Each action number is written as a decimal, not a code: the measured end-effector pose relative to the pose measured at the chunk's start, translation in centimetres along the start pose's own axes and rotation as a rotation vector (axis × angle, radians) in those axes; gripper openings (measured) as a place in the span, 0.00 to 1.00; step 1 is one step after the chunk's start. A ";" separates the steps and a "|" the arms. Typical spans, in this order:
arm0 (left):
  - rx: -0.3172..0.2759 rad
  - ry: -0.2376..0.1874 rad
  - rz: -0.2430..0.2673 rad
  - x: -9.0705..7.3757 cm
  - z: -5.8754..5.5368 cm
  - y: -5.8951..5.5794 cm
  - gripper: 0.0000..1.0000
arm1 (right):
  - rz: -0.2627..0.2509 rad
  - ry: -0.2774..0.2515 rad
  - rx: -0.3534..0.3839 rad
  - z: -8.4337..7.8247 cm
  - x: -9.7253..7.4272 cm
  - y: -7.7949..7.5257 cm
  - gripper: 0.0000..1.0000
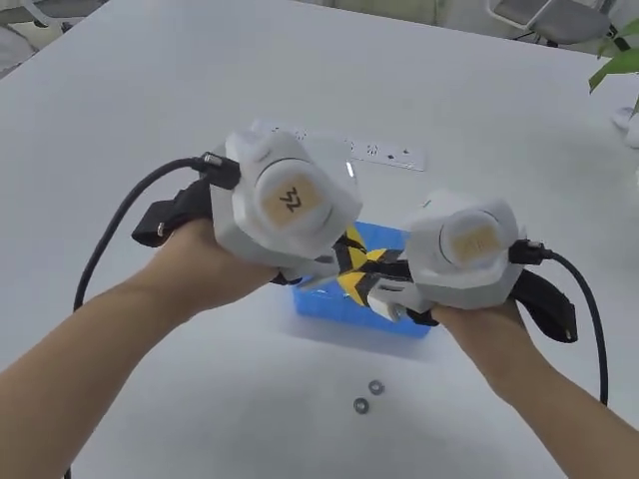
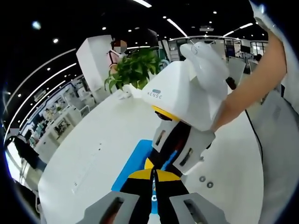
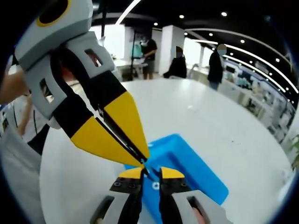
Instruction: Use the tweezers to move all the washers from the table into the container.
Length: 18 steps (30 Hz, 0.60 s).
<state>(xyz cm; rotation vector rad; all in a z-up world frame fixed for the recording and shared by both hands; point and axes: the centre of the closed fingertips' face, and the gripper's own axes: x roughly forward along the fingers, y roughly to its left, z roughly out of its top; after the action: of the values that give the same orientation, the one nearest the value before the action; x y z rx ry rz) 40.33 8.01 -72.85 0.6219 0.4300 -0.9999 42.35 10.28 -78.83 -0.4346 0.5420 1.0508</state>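
White table (image 1: pixel 150 90) with two washers (image 1: pixel 375 386) and a power strip (image 1: pixel 384 153), in an office.

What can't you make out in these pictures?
1. Head view: the left gripper and right gripper cover the blue container, hiding its contents.
2. Right gripper view: a thin dark strip sits between the left gripper's shut jaws, too slim to confirm as tweezers.
3. Same view: whether the right gripper's jaws hold the strip is unclear.
4. Head view: two washers, too small for detail.
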 end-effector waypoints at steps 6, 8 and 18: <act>0.037 -0.060 0.034 -2.4 2.9 -0.9 0.00 | -0.036 -0.077 -0.001 2.0 -3.5 0.7 0.10; 0.044 -0.071 0.032 -3.1 3.5 -1.4 0.00 | -0.040 -0.087 -0.004 2.2 -4.3 1.0 0.10; 0.089 -0.089 -0.022 -4.6 5.4 -4.2 0.00 | -0.031 -0.117 0.036 2.2 -7.4 3.1 0.11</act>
<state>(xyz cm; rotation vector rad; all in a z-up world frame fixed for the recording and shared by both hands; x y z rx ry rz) 34.77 5.72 -67.24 0.6513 0.3157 -1.0675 37.13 7.81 -72.83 -0.3462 0.4477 1.0286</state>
